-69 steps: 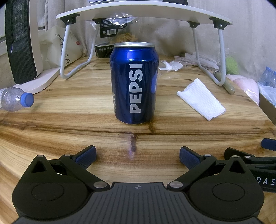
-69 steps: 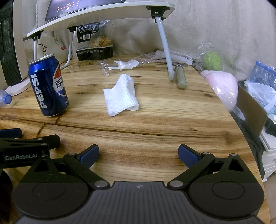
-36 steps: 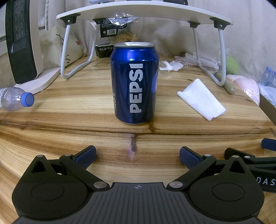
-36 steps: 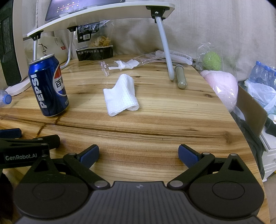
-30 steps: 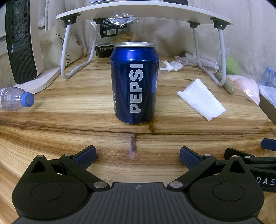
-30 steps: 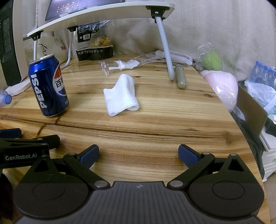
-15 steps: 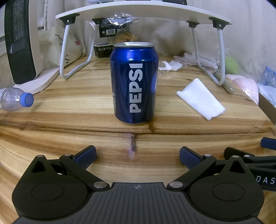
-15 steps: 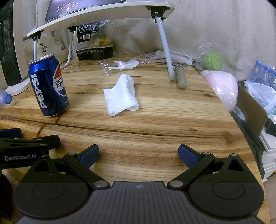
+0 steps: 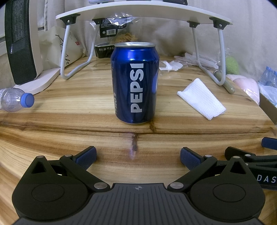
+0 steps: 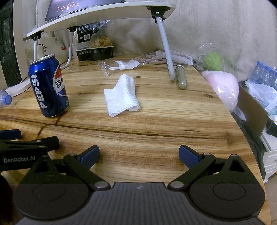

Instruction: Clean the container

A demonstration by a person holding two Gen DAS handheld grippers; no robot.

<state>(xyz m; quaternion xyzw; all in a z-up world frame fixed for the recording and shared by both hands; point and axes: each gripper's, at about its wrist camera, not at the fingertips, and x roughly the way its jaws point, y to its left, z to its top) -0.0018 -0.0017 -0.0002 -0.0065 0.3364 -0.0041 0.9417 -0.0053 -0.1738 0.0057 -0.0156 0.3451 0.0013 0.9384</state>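
A blue Pepsi can (image 9: 135, 83) stands upright on the wooden table (image 9: 69, 110), straight ahead of my left gripper (image 9: 137, 156), which is open and empty a short way in front of it. The can also shows in the right wrist view (image 10: 48, 86) at the left. A folded white cloth (image 10: 121, 95) lies on the table ahead of my right gripper (image 10: 138, 155), which is open and empty. The cloth shows in the left wrist view (image 9: 201, 98) to the right of the can.
A white laptop stand (image 9: 143, 13) straddles the back of the table, with a snack bag (image 10: 95, 43) under it. A plastic bottle (image 9: 15, 99) lies at the left. A grey tube (image 10: 181, 77), plastic wrappers (image 10: 124, 64), a pink cushion (image 10: 223, 86) and a cardboard box (image 10: 252, 110) are at the right.
The left wrist view has shifted a little, as if raised slightly. The can, the cloth and the right gripper have not moved.
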